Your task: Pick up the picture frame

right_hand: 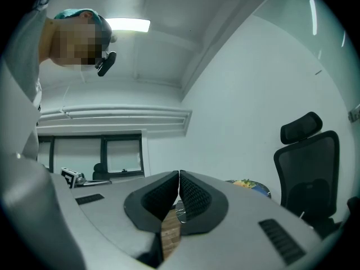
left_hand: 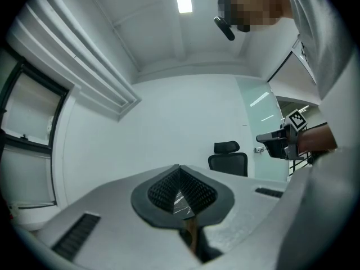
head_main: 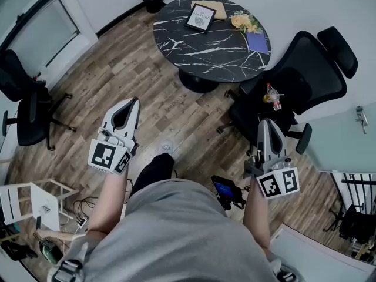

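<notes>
Two empty grippers held level, short of the round table

The left gripper (head_main: 133, 102) has its jaws pressed together on nothing, out over the wooden floor (head_main: 147, 81). Ahead, well apart from both tools, the picture frame (head_main: 200, 17) sits at the far side of the black marble table (head_main: 205, 54), with yellow flowers (head_main: 244, 21) and a blue notebook (head_main: 257, 42) further right. The right gripper (head_main: 265, 122) is likewise closed and empty, near the black office chair (head_main: 311, 69), which has a bottle (head_main: 271, 96) on its seat.

Office meeting room, black swivel chairs (head_main: 305, 69), round marble-top table (head_main: 200, 50), wood-plank floor (head_main: 129, 75), frosted glass partition (head_main: 341, 143)
</notes>
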### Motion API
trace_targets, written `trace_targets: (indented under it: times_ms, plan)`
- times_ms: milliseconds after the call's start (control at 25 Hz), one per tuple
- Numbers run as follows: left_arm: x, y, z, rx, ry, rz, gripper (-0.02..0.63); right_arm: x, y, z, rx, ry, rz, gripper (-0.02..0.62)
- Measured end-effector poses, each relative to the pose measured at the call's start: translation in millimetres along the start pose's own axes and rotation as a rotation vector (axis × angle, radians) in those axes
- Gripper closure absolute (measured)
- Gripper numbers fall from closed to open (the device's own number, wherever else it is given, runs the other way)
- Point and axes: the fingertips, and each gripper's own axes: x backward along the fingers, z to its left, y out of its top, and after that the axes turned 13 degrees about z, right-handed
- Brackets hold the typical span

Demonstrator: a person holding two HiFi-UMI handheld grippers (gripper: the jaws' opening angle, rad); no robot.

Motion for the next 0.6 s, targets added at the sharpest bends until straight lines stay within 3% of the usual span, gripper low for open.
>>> trace_targets:
  times_ms: [600]
  plan:
    - [-72.2,20.2,58.1,-0.017,-0.091,-0.009,0.599,-76.5,16.3,-5.8,-0.014,-0.055,-0.014,0.568]
